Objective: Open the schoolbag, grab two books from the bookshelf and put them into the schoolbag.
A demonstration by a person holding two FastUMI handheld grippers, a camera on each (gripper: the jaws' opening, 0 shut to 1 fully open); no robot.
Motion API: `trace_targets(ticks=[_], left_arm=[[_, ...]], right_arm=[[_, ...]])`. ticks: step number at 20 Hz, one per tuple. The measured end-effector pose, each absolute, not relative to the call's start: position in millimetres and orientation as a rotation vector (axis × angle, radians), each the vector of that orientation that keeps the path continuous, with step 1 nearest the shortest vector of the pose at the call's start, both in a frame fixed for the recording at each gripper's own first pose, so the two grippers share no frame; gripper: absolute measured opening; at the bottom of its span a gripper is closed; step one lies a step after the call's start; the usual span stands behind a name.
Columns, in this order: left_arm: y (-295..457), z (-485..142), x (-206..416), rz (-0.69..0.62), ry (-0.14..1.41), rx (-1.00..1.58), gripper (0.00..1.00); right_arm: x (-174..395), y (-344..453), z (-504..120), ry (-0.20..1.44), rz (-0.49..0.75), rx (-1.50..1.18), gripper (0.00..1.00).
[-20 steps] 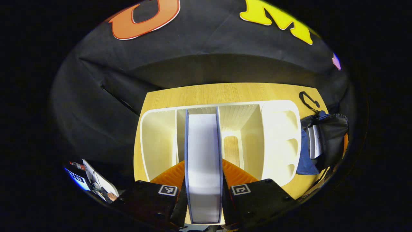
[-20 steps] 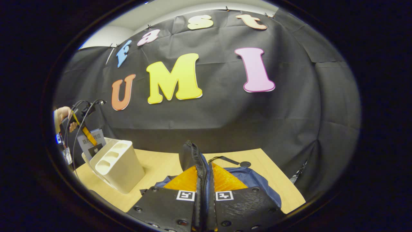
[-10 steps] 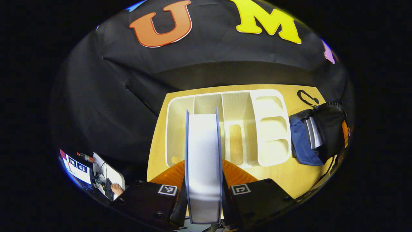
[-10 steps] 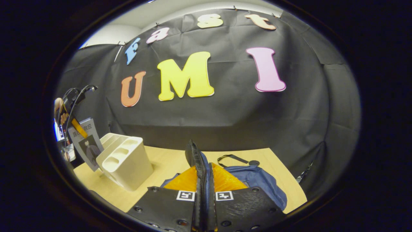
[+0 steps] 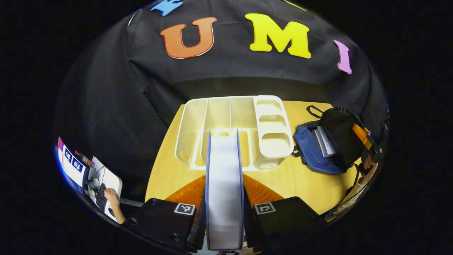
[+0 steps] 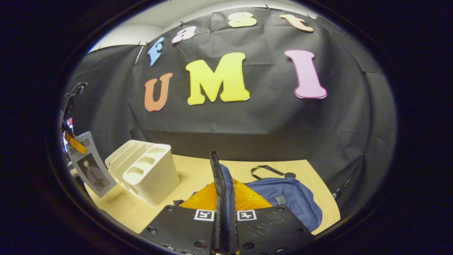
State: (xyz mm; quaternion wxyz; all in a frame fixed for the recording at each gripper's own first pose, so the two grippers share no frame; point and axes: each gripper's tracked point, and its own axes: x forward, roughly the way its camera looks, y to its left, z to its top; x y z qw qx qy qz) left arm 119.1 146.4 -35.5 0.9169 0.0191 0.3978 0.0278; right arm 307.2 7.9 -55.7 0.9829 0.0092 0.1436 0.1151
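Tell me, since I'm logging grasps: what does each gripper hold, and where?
The left gripper clamps a book across its covers, page edges facing the camera. The right gripper pinches the schoolbag by its zippered flap edge.

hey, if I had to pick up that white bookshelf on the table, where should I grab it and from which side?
Probably from above: the bookshelf stands open-topped, its thin upright dividers suit two fingers. Avoid its rounded-cup side, likely too wide.
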Motion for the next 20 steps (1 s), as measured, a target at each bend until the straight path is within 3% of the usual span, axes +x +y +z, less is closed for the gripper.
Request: trace_targets(ticks=[4,5,8,10,11,17,20], left_arm=[[106,-45,101,-0.075,0.809,-0.004,0.47],[96,-46,100,-0.109,0.810,-0.009,0.51],[69,-44,100,-0.180,0.804,-0.023,0.46],[51,-40,109,-0.219,0.780,-0.033,0.49],[40,-40,113,-0.248,0.770,-0.041,0.45],[-37,-47,151,-0.411,0.738,-0.191,0.41],[-73,-44,179,-0.470,0.712,-0.300,0.45]], right_arm=[[296,5,-54,0.297,0.208,-0.003,0.08],[293,3,-54,0.297,0.203,-0.005,0.08],[291,-2,-57,0.314,0.180,0.014,0.08],[290,-3,-60,0.332,0.174,0.037,0.08],[291,-5,-61,0.336,0.171,0.040,0.08],[296,-22,-50,0.324,0.129,0.036,0.08],[299,-34,-42,0.323,0.103,0.053,0.08]])
